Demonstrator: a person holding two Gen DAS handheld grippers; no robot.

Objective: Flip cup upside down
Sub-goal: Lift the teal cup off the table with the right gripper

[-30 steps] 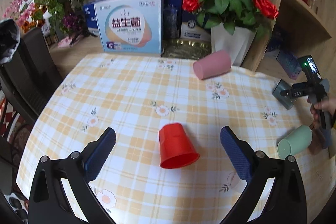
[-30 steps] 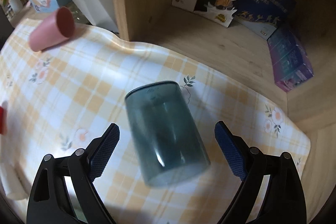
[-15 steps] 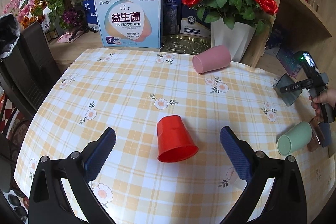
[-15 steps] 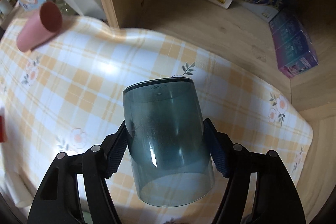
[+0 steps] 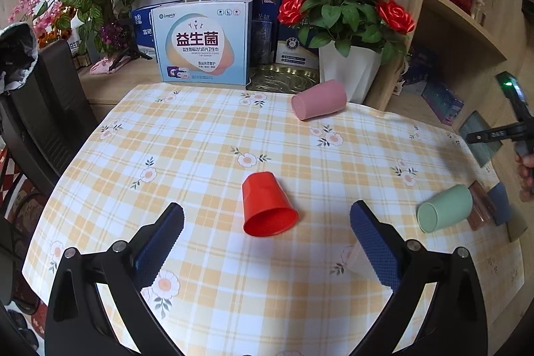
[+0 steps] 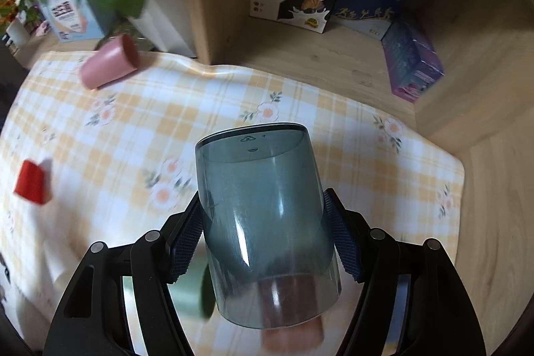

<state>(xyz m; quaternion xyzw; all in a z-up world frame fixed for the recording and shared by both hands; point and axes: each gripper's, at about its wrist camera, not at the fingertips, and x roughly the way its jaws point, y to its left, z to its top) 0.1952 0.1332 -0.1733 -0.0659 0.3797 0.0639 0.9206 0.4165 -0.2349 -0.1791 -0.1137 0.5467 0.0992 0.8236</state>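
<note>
My right gripper (image 6: 263, 242) is shut on a translucent grey-blue cup (image 6: 263, 209) and holds it lifted off the checked tablecloth (image 6: 140, 129), base away from me, open mouth toward the camera. In the left wrist view that cup (image 5: 480, 139) shows at the far right in the right gripper (image 5: 494, 134). My left gripper (image 5: 267, 239) is open and empty, hovering just behind a red cup (image 5: 267, 206) that lies on its side, mouth toward me.
A pink cup (image 5: 318, 99) lies on its side near the white rose pot (image 5: 347, 72). A green cup (image 5: 444, 208) lies at the right beside small cards (image 5: 490, 206). Boxes (image 5: 203, 45) stand behind; a wooden shelf (image 6: 333, 55) holds boxes.
My right gripper closed on the grey-blue cup and lifted it off the table. My left gripper rose and drew back a little from the red cup.
</note>
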